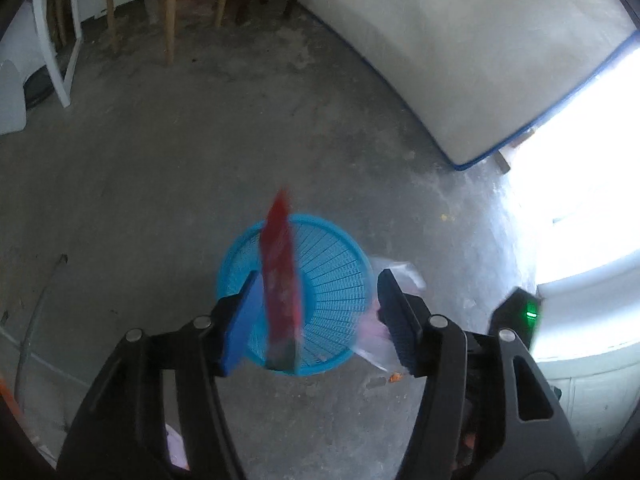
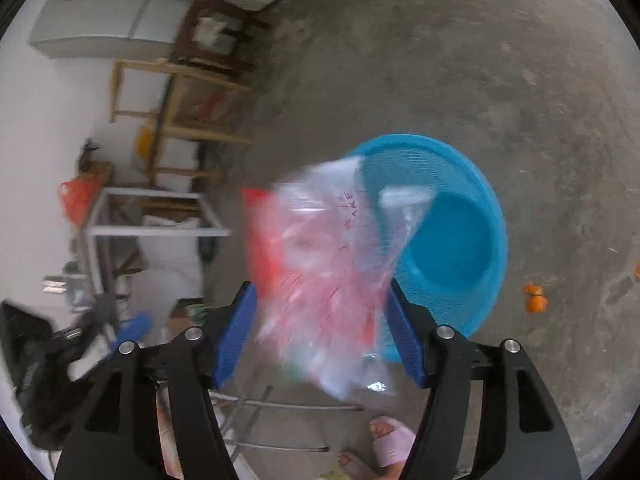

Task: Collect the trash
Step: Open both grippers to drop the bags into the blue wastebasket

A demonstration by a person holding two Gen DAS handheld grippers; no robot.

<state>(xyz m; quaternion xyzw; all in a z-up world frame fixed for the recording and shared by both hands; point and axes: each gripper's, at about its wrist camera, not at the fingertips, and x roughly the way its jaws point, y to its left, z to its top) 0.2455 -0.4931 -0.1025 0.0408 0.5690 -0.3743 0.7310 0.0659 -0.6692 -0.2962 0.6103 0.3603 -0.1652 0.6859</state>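
A blue plastic basket (image 1: 332,280) stands on the concrete floor; it also shows in the right wrist view (image 2: 452,240). My left gripper (image 1: 316,312) is open above it. A blurred red wrapper (image 1: 280,276) hangs between its fingers over the basket, touching neither pad. My right gripper (image 2: 320,328) is open beside the basket. A blurred clear plastic bag with red print (image 2: 328,256) sits between its fingers, loose from the pads; it also shows in the left wrist view (image 1: 376,328). The red wrapper (image 2: 260,236) shows behind the bag.
Orange scraps (image 2: 535,298) lie on the floor right of the basket. Wooden stools (image 1: 168,4) and a white frame (image 1: 60,52) stand at the far side. A mattress (image 1: 480,52) leans on the wall. A foot in a pink slipper (image 2: 390,440) is below my right gripper.
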